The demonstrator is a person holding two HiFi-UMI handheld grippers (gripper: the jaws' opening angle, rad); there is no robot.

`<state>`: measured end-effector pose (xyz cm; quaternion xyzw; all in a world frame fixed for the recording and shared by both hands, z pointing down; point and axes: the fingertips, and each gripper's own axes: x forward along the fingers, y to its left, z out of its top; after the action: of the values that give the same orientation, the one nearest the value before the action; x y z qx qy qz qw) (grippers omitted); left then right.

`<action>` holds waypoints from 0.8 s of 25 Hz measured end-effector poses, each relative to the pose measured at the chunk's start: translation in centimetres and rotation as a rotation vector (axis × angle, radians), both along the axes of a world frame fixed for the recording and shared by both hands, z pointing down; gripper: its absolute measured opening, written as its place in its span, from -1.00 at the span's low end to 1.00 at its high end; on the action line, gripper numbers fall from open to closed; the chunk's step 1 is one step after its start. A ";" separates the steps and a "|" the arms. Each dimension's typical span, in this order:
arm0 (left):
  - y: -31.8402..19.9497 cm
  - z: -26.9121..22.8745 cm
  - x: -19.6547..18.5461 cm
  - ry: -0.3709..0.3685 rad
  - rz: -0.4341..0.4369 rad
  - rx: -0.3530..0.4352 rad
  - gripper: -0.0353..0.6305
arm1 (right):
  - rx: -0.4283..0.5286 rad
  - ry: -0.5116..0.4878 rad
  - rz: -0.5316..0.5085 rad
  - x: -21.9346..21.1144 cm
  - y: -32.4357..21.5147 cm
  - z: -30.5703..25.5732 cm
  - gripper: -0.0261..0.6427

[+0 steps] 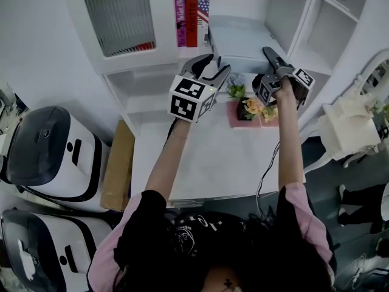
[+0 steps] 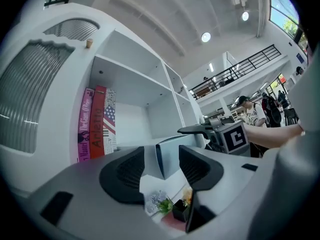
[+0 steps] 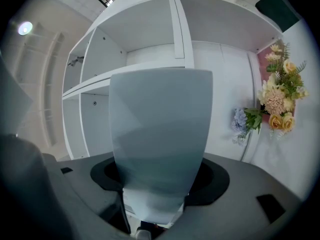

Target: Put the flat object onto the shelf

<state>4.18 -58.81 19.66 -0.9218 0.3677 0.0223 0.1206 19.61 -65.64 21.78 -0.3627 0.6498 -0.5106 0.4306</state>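
The flat object (image 1: 240,36) is a pale grey-blue panel lying in the white shelf (image 1: 287,12), just right of the upright books (image 1: 186,14). My right gripper (image 1: 271,56) reaches in from the right and is shut on the flat object (image 3: 160,129), which fills the right gripper view between the pads (image 3: 210,180). My left gripper (image 1: 214,66) stands open at the panel's front left corner. In the left gripper view the flat object's (image 2: 172,154) edge shows through the gap of the left gripper (image 2: 161,166), and neither pad touches it.
A pot of artificial flowers (image 1: 255,108) stands on a pink mat (image 1: 236,119) on the white desk (image 1: 213,157) below the shelf. A cardboard box (image 1: 118,163) and white machines (image 1: 48,151) sit at the left, a white chair (image 1: 346,126) at the right.
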 end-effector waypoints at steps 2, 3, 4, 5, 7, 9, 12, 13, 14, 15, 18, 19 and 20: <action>-0.7 -0.3 0.3 -0.002 -0.015 -0.002 -0.26 | 0.010 0.015 -0.014 -0.1 0.1 -0.1 -0.01; -1.1 -0.3 0.6 -0.011 -0.024 0.001 -0.26 | 0.017 0.023 -0.021 -0.2 0.2 -0.1 -0.01; -1.2 -0.3 0.8 -0.021 -0.030 0.004 -0.25 | 0.024 0.030 -0.026 -0.1 0.4 0.0 -0.01; -1.3 -0.3 0.9 -0.025 -0.033 0.004 -0.24 | 0.030 0.034 -0.029 0.0 0.6 0.0 -0.01; -1.4 -0.4 1.0 -0.004 -0.040 -0.008 -0.18 | 0.038 0.038 -0.037 0.3 0.8 0.0 0.00; -1.7 -0.4 0.9 0.042 -0.045 -0.029 -0.14 | 0.042 0.041 -0.051 0.4 1.0 -0.1 0.00; -2.2 -0.6 1.0 0.076 -0.044 -0.045 -0.13 | 0.055 0.051 -0.060 0.5 1.0 -0.3 0.01; -2.4 -0.6 1.1 0.072 -0.045 -0.044 -0.13 | 0.060 0.054 -0.063 0.6 1.1 -0.3 0.01; -2.4 -0.7 1.2 0.064 -0.045 -0.042 -0.13 | 0.067 0.057 -0.064 0.6 1.2 -0.4 0.01; -2.5 -0.7 1.3 0.058 -0.044 -0.041 -0.13 | 0.073 0.060 -0.065 0.7 1.3 -0.4 0.01; -2.5 -0.7 1.8 0.063 -0.034 -0.046 -0.11 | 0.096 0.093 -0.061 1.2 2.2 -0.3 0.01; -2.5 -0.7 2.0 0.067 -0.030 -0.048 -0.10 | 0.104 0.118 -0.060 1.3 2.6 -0.2 0.01; -2.6 -0.7 2.2 0.072 -0.028 -0.049 -0.10 | 0.112 0.145 -0.060 1.4 2.9 -0.2 0.01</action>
<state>6.36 -61.36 18.98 -0.9179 0.3850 0.0445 0.0849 21.04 -62.71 21.60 -0.3542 0.7173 -0.4587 0.3867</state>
